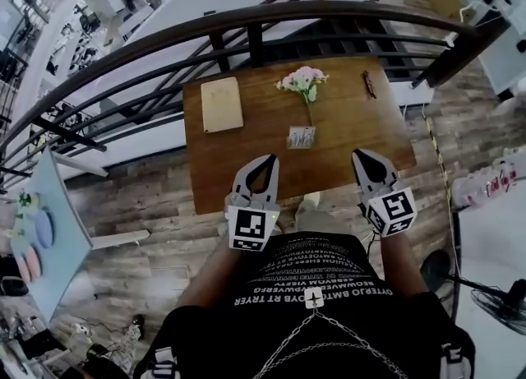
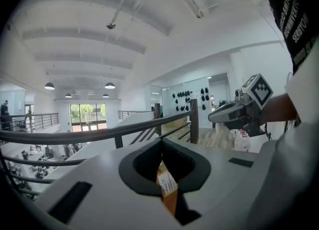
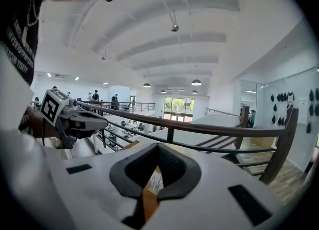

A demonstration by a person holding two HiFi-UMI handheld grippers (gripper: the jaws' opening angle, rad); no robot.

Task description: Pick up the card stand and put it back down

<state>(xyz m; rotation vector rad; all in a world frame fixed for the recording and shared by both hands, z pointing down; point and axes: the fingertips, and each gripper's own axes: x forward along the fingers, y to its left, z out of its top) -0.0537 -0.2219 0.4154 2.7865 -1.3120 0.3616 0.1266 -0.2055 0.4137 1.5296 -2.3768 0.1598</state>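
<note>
While both grippers hang at the near edge of the wooden surface (image 1: 222, 172), the card stand (image 1: 301, 136) sits upright around the middle of it, well apart from either one. The left gripper (image 1: 267, 159) is at about 7 o'clock from the stand and the right gripper (image 1: 359, 154) at about 5 o'clock. Both have their tips pinched together on nothing, with bare wood between them and the stand.

Around it: a little bunch of pink flowers (image 1: 302, 80) is just behind the stand at 12 o'clock, with the stem coming down right next to it. A beige notebook (image 1: 221, 104) lies at 10 o'clock and a pair of glasses (image 1: 369, 84) at 2 o'clock by the far edge. A dark curved railing (image 1: 246, 17) wraps past the far side.

Writing-wise, the stand's card has some print, too small to read. The person's black shirt (image 1: 316, 275) has white lettering, upside down from this angle, and I can't make it out reliably. Each gripper carries a cube with square black-and-white markers.
</note>
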